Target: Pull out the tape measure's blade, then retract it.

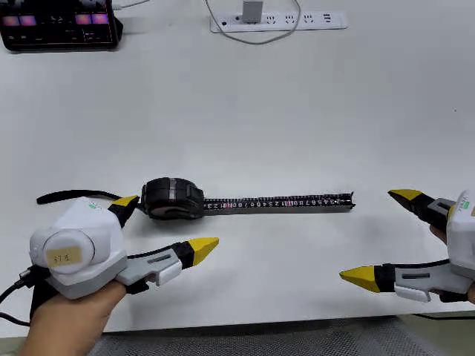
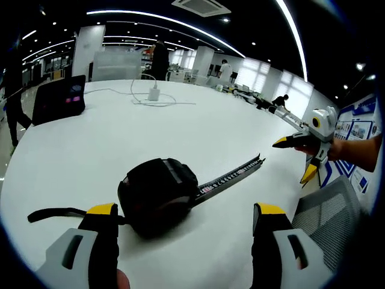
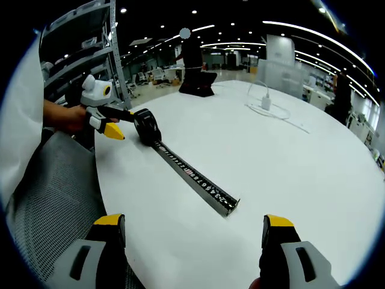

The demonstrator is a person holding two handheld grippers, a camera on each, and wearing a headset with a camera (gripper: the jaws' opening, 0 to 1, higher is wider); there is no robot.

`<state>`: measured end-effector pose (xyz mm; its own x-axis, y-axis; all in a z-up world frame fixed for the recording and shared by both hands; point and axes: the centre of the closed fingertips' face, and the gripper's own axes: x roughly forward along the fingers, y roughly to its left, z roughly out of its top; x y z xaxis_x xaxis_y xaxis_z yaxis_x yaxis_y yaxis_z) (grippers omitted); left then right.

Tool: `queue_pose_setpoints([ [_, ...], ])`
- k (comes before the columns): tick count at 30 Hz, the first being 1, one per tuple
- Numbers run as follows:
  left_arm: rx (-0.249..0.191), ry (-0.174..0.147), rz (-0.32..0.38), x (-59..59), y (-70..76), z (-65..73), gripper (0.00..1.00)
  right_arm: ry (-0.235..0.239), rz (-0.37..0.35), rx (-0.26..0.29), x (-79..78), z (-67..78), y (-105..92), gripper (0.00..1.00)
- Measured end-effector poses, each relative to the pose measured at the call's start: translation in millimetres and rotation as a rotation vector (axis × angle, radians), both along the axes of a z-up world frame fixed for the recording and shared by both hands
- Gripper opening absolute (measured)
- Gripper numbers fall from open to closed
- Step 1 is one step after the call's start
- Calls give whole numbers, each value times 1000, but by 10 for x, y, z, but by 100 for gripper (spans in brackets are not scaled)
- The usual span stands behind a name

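Head view: one tape measure, two hand-held grippers, jaws apart.

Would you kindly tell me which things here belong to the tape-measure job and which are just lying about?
Job: tape measure, its extended blade, left tongs and right tongs, both open.
Lying about: power strip, plugged-in charger, dark device with pink lights.
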<state>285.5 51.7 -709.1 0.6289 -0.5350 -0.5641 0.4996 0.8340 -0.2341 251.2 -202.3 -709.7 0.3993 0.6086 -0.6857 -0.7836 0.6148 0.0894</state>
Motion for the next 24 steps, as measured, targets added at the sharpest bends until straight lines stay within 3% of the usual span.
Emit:
queue_pose_setpoints([
  [12,-15,6,36,4,-43,12,92,-5,5,2,22,26,9,93],
  [19,9,-3,110,61,-18,0,88,-9,11,-5,49,25,-6,91],
  [22,60,-14,132,77,31,-28,82,-15,18,-8,76,27,-11,88],
  [24,50,-13,144,91,26,-23,80,-20,31,-16,89,22,-8,86],
])
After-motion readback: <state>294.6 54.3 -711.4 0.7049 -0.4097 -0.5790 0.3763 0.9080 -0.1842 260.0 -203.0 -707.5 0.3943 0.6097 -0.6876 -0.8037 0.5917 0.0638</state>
